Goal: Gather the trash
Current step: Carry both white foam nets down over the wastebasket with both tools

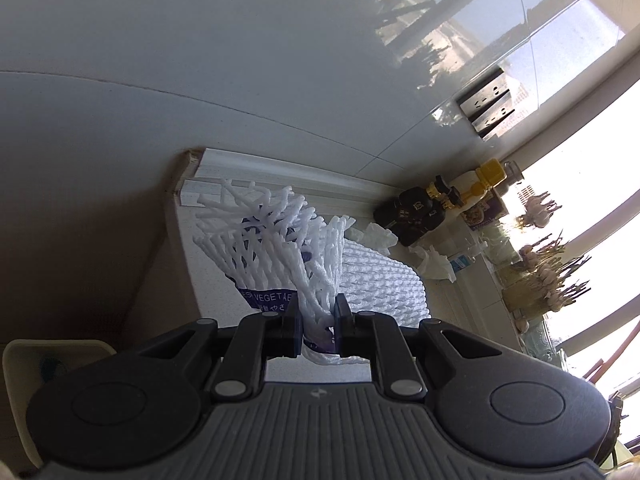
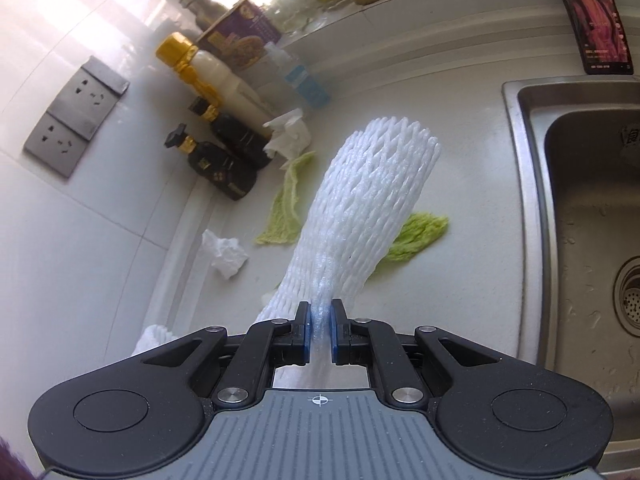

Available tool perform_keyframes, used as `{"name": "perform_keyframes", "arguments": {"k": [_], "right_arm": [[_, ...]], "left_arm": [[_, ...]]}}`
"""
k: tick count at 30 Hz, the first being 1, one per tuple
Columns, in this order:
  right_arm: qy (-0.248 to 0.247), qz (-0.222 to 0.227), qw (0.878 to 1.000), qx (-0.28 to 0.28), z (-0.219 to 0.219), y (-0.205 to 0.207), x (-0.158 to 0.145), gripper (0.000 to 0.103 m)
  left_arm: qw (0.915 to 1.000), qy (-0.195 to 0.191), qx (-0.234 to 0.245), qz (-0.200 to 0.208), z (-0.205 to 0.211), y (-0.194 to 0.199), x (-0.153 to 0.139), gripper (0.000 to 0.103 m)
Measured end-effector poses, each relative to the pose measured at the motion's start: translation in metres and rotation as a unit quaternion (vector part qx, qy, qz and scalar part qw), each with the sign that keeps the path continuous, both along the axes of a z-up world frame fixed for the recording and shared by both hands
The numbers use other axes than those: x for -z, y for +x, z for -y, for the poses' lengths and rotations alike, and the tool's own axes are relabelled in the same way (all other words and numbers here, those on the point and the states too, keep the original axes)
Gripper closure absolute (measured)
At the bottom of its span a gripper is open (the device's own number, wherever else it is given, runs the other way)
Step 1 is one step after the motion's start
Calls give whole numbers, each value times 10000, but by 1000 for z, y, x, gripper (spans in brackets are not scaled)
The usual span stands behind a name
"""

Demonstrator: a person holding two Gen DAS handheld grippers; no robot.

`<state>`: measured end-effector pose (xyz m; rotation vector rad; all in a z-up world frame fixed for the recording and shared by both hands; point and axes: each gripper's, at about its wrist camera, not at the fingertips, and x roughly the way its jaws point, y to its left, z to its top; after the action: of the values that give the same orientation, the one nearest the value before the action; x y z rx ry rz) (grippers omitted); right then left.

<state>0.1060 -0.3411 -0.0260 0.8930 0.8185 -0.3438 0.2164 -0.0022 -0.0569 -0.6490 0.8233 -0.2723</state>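
Pinching a white foam net (image 2: 360,216), the right gripper (image 2: 320,330) has its jaws clamped on the net's narrow end, lifted above the counter (image 2: 472,160) beside the sink (image 2: 528,200). Two lettuce leaves (image 2: 286,204) and crumpled tissues (image 2: 226,254) lie on the counter near dark bottles (image 2: 224,170). The left gripper (image 1: 317,320) is clamped on another foam net with a purple label (image 1: 276,248), held above the counter's end.

sink (image 2: 532,208): cut off by right edge | bag label (image 1: 269,298): print partly behind foam net (image 1: 280,236) | window-side items (image 1: 540,264): glare-washed, unclear | phone (image 2: 592,20): top cropped
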Motion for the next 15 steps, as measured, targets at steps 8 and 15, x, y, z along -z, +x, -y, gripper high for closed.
{"name": "perform_keyframes", "arguments": {"k": [8, 15], "right_arm": [[159, 185, 9968, -762, -47, 12, -14, 94], [214, 236, 9877, -1534, -100, 24, -18, 94]], "left_arm": [[9988, 121, -441, -191, -46, -21, 9, 90], [9956, 214, -817, -403, -79, -41, 19, 90]]}}
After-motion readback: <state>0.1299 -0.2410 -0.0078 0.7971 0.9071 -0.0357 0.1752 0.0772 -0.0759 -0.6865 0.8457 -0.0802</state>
